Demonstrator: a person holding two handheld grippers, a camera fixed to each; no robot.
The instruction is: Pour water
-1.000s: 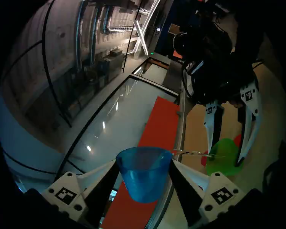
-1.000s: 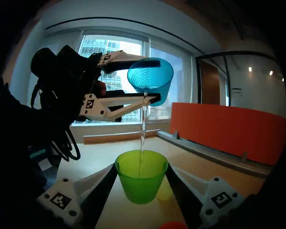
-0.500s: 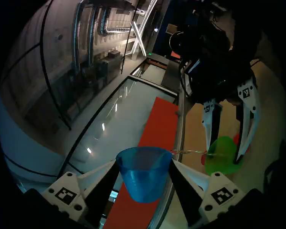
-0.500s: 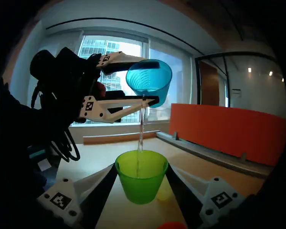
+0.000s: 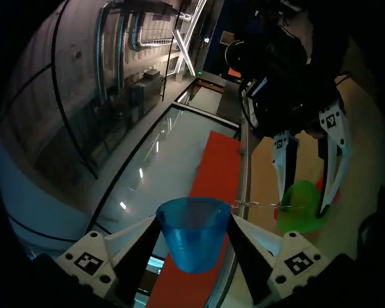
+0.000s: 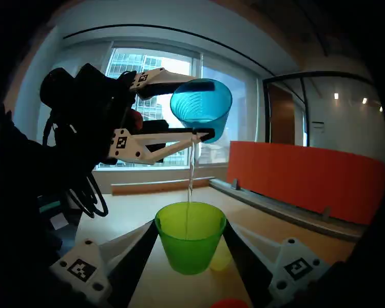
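The left gripper (image 5: 194,226) is clamped on the blue cup (image 5: 194,238), tipped over up high, with a thin water (image 6: 191,169) stream dropping from its rim. Down it goes into the green cup (image 6: 191,249), pinched upright by the right gripper (image 6: 191,228) over the table (image 6: 136,210).

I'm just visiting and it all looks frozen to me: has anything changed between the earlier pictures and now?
Barely. The left gripper tipped the translucent blue plastic cup a touch further; nothing was taken hold of or let go. The thin stream of water keeps falling into the translucent green plastic cup, which the right gripper still holds upright in the same place.
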